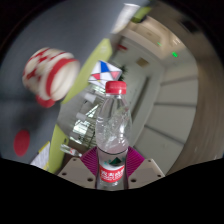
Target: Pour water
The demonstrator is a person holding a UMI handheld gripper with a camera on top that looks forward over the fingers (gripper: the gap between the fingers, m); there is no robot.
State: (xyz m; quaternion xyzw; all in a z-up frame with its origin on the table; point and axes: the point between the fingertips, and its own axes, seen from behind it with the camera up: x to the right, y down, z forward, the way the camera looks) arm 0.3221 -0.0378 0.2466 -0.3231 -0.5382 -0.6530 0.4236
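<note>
Clear plastic bottle (113, 128) (one, red cap), claw (112, 168) clamped on it, one red-white cup (50, 74) beyond

Bottle (113, 130) betw. fingers (75, 170); cup (50, 75) beyond, left.

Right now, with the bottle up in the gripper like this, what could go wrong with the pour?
1. The red cap is on the water bottle, so tipping it would pour nothing.
2. The gripper clamps only the bottle's base; the tall body could slip or swing when tilted.
3. The red and white cup lies off to the side, so water may miss it.
</note>
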